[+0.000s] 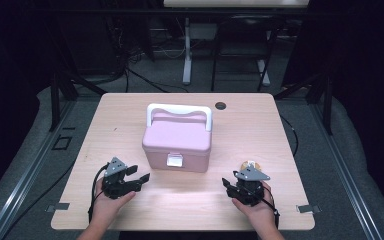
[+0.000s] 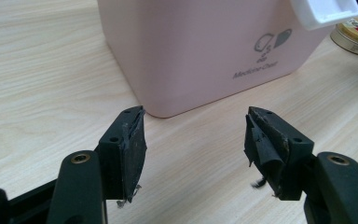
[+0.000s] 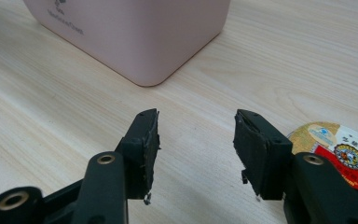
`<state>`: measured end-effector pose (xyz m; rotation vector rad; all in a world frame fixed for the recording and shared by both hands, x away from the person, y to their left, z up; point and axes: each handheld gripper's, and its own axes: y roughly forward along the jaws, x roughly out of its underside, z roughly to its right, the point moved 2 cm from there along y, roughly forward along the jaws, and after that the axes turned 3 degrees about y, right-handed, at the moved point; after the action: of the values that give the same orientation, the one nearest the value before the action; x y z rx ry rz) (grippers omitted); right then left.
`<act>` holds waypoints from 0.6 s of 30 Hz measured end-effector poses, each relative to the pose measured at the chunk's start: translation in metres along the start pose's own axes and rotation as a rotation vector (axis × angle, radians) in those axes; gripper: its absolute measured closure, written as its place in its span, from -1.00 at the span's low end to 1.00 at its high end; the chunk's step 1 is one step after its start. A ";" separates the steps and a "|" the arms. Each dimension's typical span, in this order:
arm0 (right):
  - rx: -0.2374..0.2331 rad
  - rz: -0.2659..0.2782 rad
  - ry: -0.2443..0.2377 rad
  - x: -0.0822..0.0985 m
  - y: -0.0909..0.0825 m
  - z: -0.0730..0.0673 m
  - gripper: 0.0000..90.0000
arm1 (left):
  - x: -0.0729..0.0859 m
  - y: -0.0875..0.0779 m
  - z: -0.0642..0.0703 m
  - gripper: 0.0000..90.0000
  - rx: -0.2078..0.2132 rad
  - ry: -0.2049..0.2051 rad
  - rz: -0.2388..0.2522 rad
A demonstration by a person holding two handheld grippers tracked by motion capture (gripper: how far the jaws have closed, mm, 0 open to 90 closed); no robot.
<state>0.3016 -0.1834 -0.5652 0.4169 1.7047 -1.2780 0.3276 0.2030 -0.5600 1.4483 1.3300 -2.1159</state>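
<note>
Standing near the middle of the table [image 1: 260, 120], a pink medicine chest [image 1: 177, 142] faces the near edge, lid shut. Left gripper [image 1: 141, 179] and right gripper [image 1: 228, 185] flank it, jaws apart, empty. A round tin [image 1: 250, 164] lies just beside the right gripper.

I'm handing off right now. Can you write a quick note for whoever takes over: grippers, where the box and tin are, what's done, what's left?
Left gripper: open, empty, near the front left corner of the pink medicine chest.
Right gripper: open, empty, just beside the small round tin, not touching it.
Chest: mid-table, lid closed, white latch down, white handle up.
Done: nothing visibly moved so far.
Left: probably unlatch the chest and deal with the tin.
</note>
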 end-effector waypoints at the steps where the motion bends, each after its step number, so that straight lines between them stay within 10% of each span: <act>1: 0.000 0.000 0.000 0.000 0.000 0.000 0.10 | 0.000 0.000 0.000 -0.15 0.000 0.000 0.000; 18: -0.006 -0.016 0.037 0.001 0.000 0.004 0.10 | 0.000 -0.003 -0.003 -0.01 -0.005 -0.022 0.009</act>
<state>0.3032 -0.1874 -0.5665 0.4265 1.7451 -1.2834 0.3274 0.2070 -0.5587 1.4216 1.3175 -2.1148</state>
